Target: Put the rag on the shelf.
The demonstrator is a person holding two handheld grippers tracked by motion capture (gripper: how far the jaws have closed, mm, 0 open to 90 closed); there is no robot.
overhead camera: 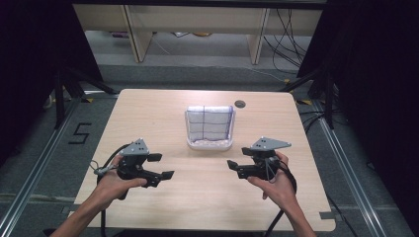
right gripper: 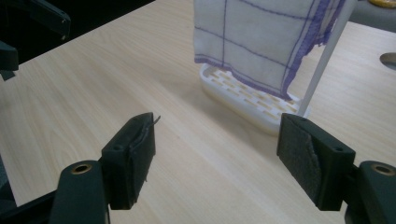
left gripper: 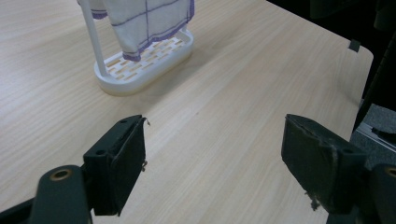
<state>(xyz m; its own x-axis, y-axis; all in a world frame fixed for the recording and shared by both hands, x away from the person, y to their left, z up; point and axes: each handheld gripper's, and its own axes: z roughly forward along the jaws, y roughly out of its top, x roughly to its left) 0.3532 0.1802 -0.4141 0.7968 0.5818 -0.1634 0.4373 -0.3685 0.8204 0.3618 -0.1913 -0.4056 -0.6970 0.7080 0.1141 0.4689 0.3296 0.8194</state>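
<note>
Nearest, the left gripper point(left gripper: 212, 154) and right gripper point(right gripper: 217, 149) both stand with jaws wide and nothing between them, low over the table point(overhead camera: 148, 118). The checked cloth point(overhead camera: 209, 123) hangs on its white rack point(overhead camera: 209, 144), ahead of both jaw pairs, well apart.

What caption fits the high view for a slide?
Two open hand-held grippers, left and right, above the table before a checked cloth on a white rack.

The left gripper point(overhead camera: 162, 167) and right gripper point(overhead camera: 236, 159), 1 in each hand, hover at the near edge, jaws spread wide, empty, pointing inward.
</note>
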